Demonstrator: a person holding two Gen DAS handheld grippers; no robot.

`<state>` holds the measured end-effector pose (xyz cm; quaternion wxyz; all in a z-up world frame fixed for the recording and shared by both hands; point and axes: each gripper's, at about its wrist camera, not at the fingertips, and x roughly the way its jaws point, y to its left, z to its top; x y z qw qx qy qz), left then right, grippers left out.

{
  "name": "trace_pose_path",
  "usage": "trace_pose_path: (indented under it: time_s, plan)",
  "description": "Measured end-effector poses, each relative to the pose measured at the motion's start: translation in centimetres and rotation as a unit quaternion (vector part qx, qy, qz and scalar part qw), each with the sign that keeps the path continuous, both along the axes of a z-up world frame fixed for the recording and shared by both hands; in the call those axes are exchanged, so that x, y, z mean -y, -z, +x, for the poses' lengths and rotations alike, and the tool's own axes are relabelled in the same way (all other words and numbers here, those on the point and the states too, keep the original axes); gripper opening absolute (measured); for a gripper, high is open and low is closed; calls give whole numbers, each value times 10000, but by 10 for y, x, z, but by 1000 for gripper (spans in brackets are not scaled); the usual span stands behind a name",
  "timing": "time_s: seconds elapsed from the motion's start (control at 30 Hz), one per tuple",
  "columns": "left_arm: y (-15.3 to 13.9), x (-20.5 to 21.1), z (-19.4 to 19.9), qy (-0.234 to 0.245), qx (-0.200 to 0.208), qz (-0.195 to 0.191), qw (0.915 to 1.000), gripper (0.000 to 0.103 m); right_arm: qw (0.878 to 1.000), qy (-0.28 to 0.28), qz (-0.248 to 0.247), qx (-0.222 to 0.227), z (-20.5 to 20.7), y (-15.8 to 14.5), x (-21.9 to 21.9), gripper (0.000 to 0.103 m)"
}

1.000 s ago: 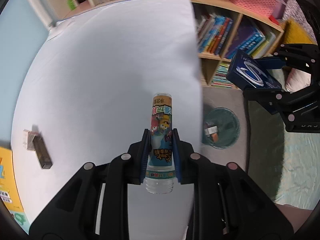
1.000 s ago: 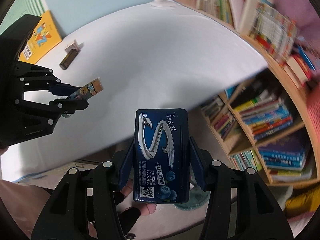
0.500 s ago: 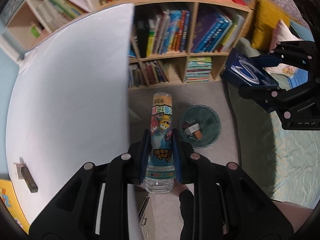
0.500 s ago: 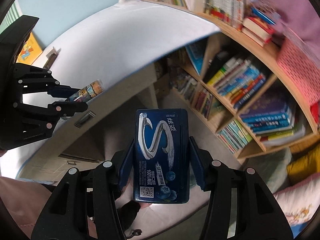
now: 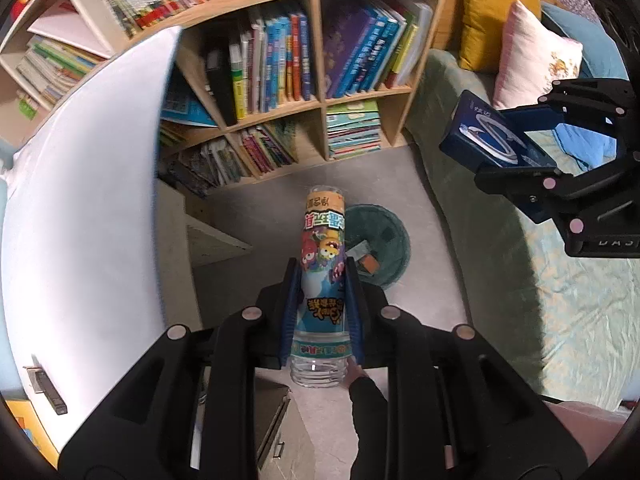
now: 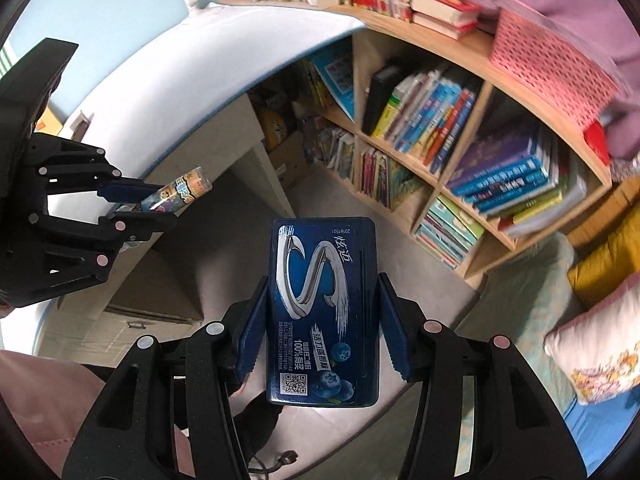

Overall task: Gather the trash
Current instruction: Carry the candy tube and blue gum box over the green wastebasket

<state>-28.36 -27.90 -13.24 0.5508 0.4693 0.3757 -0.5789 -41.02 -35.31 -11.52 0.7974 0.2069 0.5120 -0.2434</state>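
The left gripper (image 5: pixel 322 304) clamps a clear plastic bottle (image 5: pixel 322 276) with a cartoon label, pointing down over a grey floor. Just past the bottle sits a dark green bin (image 5: pixel 384 248) with scraps inside. At right, the right gripper (image 5: pixel 520 160) grips a dark blue box (image 5: pixel 476 136). A wooden bookshelf (image 5: pixel 320 116) stands behind, a white tabletop (image 5: pixel 80 200) at left.
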Motion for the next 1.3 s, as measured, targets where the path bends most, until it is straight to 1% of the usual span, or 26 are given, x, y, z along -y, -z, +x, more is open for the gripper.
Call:
trace_pose_path:
  time_s: [0.23, 0.57, 0.97, 1.3]
  plan:
    - [8, 9, -28, 267, -16, 110, 9996, 20, 9997, 218, 100, 7, -28, 6, 4, 52]
    - [20, 20, -51, 477, -20, 249, 9986, 20, 9989, 420, 222, 14, -53, 15, 9, 52]
    - [37, 32, -63, 629, 11, 434, 9971, 20, 9976, 561, 392, 51, -63, 28, 15, 52]
    - [50, 40, -70, 676, 51, 581, 9960, 20, 9968, 528, 591, 86, -62, 42, 22, 52]
